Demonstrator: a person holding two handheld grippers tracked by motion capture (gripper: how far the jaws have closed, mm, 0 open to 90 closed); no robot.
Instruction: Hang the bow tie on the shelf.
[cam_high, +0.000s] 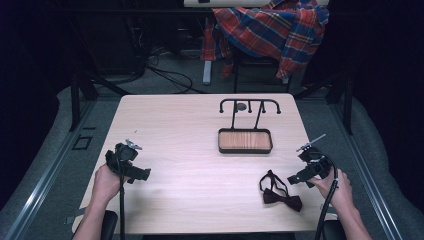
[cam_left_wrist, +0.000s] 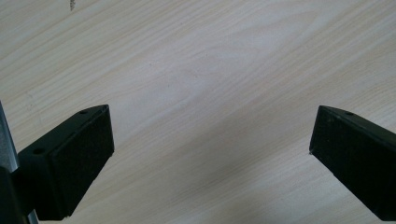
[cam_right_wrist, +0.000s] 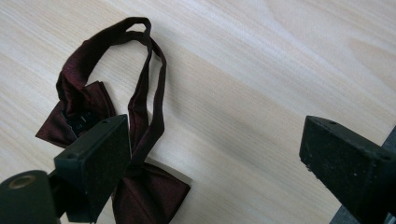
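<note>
Bow tie (cam_right_wrist: 140, 186) lies flat on bench (cam_high: 190, 175): light, soft, limp; take its strap. Right gripper (cam_right_wrist: 210, 154) and left gripper (cam_left_wrist: 210, 154) wide, empty.

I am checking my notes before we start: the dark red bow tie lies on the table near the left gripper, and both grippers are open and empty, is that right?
Not quite: the bow tie lies near the right gripper, not the left gripper, as the high view shows. The rest holds: both grippers are open and empty above the table.
</note>
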